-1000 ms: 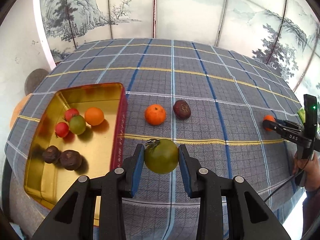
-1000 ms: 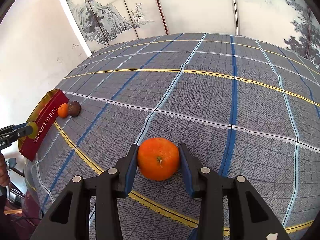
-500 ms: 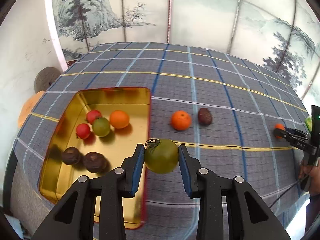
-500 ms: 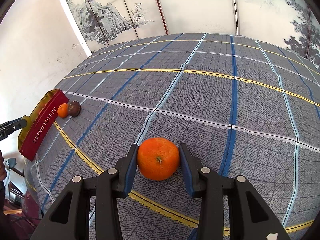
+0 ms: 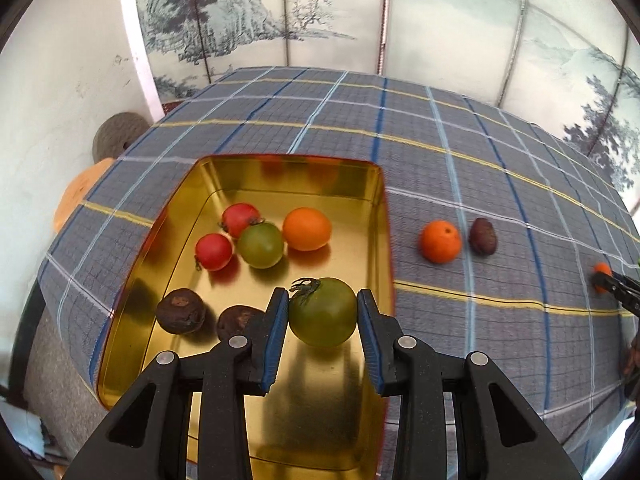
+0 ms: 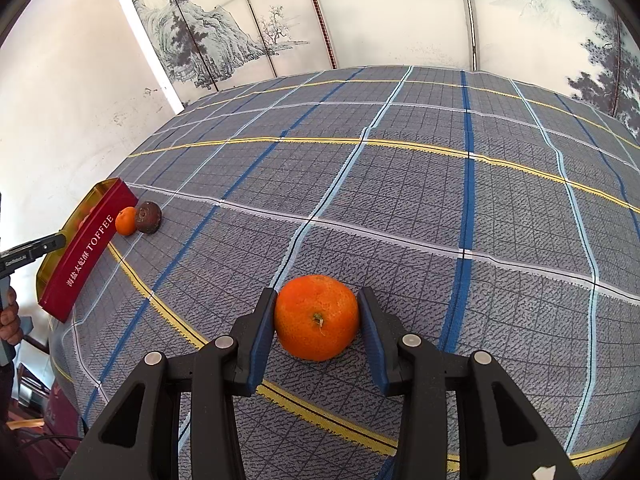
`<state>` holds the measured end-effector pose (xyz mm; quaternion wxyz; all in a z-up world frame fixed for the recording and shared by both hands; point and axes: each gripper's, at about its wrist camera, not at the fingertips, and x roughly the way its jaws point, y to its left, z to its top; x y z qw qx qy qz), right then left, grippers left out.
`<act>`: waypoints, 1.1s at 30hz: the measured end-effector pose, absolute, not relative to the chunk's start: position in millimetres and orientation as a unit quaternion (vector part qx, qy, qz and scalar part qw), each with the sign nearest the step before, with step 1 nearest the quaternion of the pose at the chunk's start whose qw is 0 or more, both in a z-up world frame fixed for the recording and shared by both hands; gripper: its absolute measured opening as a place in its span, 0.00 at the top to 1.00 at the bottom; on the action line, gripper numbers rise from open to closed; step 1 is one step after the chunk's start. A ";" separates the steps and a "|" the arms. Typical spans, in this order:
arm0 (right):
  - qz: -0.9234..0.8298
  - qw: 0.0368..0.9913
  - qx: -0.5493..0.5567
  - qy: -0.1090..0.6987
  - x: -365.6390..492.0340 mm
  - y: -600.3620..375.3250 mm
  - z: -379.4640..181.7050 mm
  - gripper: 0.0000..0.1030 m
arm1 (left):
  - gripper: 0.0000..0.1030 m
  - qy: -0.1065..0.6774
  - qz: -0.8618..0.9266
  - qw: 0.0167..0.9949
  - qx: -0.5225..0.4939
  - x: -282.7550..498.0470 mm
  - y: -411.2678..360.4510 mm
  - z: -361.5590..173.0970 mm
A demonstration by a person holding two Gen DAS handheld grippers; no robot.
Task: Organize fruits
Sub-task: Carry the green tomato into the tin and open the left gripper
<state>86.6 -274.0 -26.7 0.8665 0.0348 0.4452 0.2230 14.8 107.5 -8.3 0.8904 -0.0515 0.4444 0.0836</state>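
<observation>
Left gripper [image 5: 322, 318] clamped on a green tomato [image 5: 322, 317], both blue pads pressed against its sides, calyx turned up and to the left. Held above the gold floor of the tin [image 5: 362, 208], near its right wall, not touching the bottom as far as can be judged. Inside the tin: two red tomatoes [image 5: 213, 251], a smaller green tomato [image 5: 260, 246] touching the upper red one, an orange fruit [image 5: 307, 228] just right of that green one. Nearer the gripper, two dark brown fruits [image 5: 181, 311], the right one partly hidden behind the left finger. Outside the tin, right of its wall on the plaid tablecloth [image 5: 500, 184]: a small orange [image 5: 440, 241] and a dark passion fruit [image 5: 483, 236], close together; whether touching, cannot tell. Far right of the tin, at the frame edge, the other gripper's tip with a spot of orange between its fingers.

Right gripper [image 6: 317, 326] closed around a large orange [image 6: 317, 323], stem end facing the camera, pads against both sides. Orange low over the cloth, or resting on it; contact not clear. Well away from the tin, far to its right. From this view, the tin's red outer side [image 6: 86, 258] lettered TOFFEE, with the small orange [image 6: 126, 221] and the passion fruit [image 6: 148, 217] just beside it. Left gripper's dark tip poking in over the tin at the left edge.
</observation>
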 end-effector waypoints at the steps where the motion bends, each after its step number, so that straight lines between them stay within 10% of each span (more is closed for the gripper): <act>1: 0.223 0.867 0.035 0.445 86.6 -274.1 -26.7 0.64 | 0.65 0.448 0.084 0.888 -0.058 15.6 110.9 -10.6; 21: 0.222 0.867 0.033 0.445 86.1 -274.0 -27.0 0.64 | 0.62 0.475 0.096 0.874 -0.038 21.0 108.6 -30.3; 33: 0.205 0.874 0.033 0.440 79.4 -274.8 -25.9 0.64 | 0.43 0.427 0.111 0.897 0.009 10.0 98.5 -7.9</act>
